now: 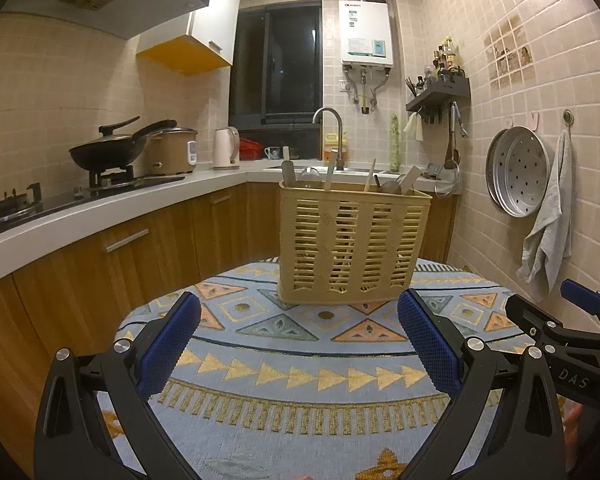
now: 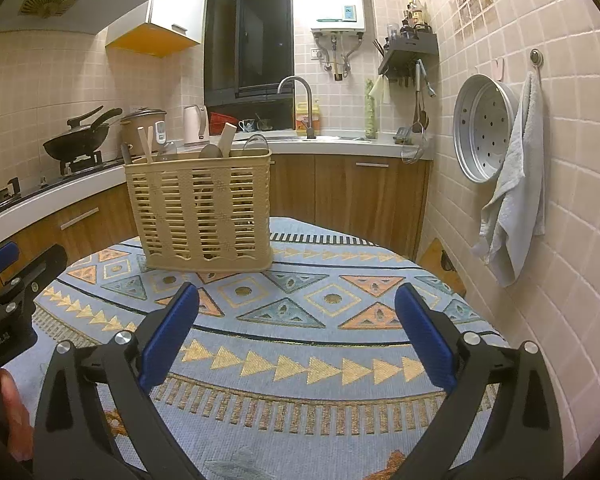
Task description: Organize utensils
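utensil basket (image 1: 352, 244) stands beyond both grippers' spread fingers (image 2: 172, 336).

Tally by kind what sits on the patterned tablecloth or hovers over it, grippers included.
Beige slotted plastic utensil basket: 1
Black grippers with blue pads, jaws open: 2, left gripper and right gripper
Loose utensils on the patterned tablecloth: 0
Total: 3

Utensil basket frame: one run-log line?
left gripper: open, empty | right gripper: open, empty | utensil basket: upright on table, utensils inside
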`<state>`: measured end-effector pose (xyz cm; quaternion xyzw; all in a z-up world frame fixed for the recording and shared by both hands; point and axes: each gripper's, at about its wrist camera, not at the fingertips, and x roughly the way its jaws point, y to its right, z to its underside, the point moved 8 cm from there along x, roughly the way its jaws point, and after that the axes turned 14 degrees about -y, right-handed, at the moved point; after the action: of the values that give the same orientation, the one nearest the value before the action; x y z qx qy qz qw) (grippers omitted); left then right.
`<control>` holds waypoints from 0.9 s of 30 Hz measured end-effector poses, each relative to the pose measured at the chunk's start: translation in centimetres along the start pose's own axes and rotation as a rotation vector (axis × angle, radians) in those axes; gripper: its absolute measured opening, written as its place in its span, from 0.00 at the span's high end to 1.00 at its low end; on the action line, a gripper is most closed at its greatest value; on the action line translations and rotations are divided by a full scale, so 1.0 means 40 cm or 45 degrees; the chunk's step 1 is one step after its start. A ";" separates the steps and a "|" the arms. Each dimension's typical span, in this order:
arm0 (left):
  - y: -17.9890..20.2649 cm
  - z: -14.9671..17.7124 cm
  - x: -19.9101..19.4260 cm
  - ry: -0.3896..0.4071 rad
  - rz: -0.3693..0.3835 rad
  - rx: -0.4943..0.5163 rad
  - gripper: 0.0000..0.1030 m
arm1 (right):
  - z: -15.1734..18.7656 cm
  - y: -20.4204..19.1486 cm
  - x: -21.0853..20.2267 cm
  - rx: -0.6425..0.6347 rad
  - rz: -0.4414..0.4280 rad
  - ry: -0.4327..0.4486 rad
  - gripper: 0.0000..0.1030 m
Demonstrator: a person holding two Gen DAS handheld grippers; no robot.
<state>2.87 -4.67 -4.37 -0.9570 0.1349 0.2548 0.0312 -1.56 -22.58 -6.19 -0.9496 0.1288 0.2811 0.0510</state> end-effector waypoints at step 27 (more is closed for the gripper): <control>0.009 0.003 0.007 -0.013 -0.001 0.022 0.07 | -0.007 0.027 -0.013 0.067 -0.017 0.020 0.08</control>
<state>2.93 -5.06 -4.61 -0.9554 0.1366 0.2586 0.0404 -2.12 -23.57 -5.71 -0.9509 0.1304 0.2698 0.0768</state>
